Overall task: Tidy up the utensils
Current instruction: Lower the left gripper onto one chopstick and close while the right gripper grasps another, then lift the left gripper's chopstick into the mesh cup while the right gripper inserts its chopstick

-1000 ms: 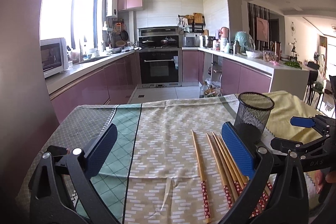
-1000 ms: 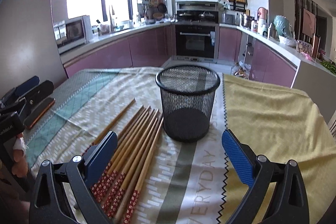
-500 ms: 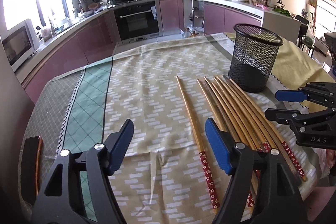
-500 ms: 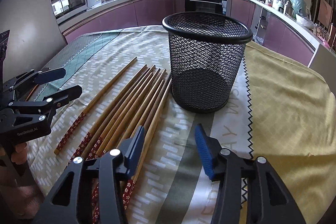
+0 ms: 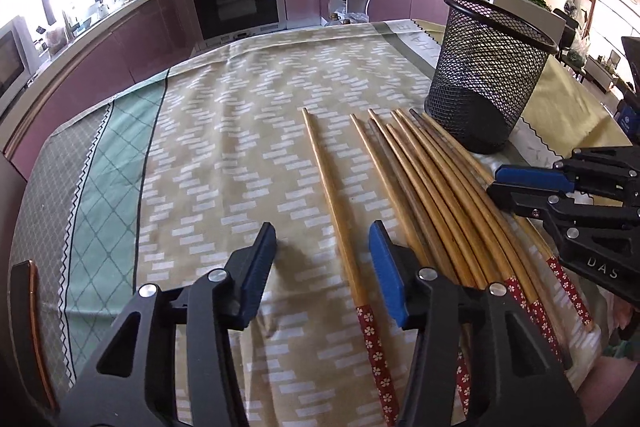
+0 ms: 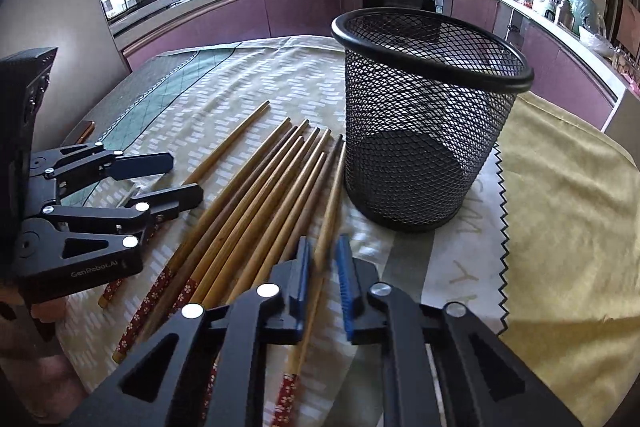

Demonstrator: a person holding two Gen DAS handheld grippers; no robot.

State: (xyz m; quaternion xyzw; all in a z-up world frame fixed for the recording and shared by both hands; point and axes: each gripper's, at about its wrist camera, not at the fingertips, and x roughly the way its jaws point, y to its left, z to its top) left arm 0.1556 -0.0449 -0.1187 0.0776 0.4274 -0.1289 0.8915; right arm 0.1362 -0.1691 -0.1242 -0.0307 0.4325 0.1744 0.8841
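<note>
The right gripper [image 6: 323, 279] straddles the rightmost chopstick [image 6: 329, 223] of the row, its blue pads narrowed around the shaft but seemingly not yet clamped, while the left gripper [image 5: 322, 267] stands spread over the lone chopstick [image 5: 336, 211] lying apart on the left side of the tablecloth [image 5: 224, 155]. The other chopsticks [image 6: 260, 203] lie packed side by side just beside the empty mesh holder [image 6: 428, 131]. As I judge it, a pinch closing off-centre could roll the thin stick away, drag a neighbour along, or tip the light holder.
</note>
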